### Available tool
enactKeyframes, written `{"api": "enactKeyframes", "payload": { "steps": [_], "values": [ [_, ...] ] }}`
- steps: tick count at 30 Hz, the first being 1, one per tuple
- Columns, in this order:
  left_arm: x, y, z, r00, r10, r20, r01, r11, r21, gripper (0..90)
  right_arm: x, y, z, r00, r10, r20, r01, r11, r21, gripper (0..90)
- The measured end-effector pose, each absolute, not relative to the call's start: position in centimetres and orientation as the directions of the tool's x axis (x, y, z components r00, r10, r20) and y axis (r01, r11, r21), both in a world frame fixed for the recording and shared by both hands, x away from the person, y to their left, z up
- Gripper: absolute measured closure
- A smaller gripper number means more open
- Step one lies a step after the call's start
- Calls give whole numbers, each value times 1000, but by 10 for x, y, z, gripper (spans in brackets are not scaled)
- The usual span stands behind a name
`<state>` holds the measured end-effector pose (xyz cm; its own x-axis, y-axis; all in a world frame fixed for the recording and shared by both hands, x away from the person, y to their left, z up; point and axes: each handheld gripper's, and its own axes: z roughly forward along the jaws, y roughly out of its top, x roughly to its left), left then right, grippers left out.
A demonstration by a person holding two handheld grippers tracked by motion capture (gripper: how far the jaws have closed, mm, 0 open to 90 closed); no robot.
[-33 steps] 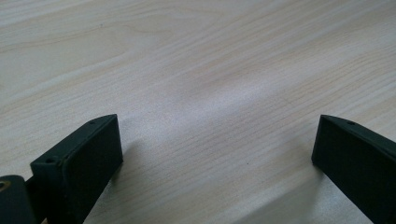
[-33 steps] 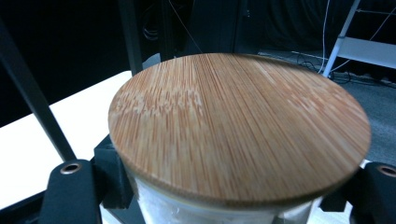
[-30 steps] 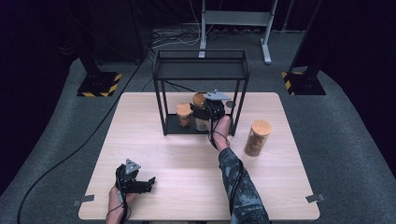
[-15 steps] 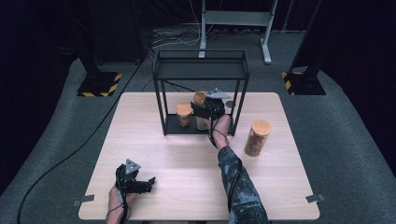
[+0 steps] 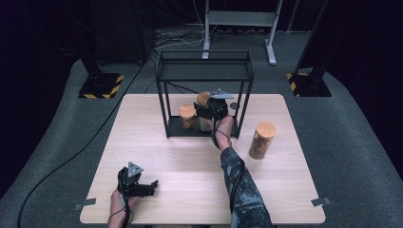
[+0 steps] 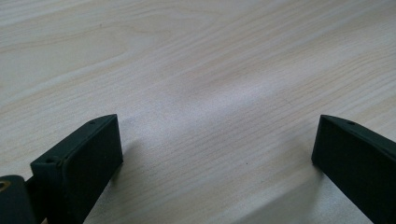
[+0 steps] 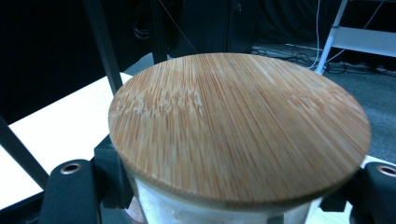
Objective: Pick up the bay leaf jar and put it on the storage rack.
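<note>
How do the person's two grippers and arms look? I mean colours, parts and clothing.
Both the left gripper and the right gripper are black, each topped by a grey three-cornered plate. Their jaws are flat black blocks. A black cable trails along each arm. The right arm wears a dark patterned sleeve.

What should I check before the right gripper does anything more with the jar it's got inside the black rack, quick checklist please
1. Right gripper around the held jar, jaws on either side below its lid: ok.
2. Held jar seated on the rack bottom shelf: cannot tell.
3. Gap to the smaller jar beside it in the rack: narrow, cannot tell.
4. Third jar standing on the table outside the rack, apart from the forearm: ok.
5. Left gripper open, nothing between its jaws, at the near edge: ok.
</note>
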<state>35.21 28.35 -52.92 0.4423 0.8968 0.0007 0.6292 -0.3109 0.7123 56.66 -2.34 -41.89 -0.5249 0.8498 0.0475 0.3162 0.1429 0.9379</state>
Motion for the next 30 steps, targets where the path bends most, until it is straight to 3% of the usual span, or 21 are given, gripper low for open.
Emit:
{"api": "enactKeyframes", "payload": {
  "steps": [30],
  "values": [
    [352, 283, -529, 443, 896, 1, 629, -312, 712, 14, 581, -18, -438, -484, 872, 73, 339, 110, 934, 246]
  ]
}}
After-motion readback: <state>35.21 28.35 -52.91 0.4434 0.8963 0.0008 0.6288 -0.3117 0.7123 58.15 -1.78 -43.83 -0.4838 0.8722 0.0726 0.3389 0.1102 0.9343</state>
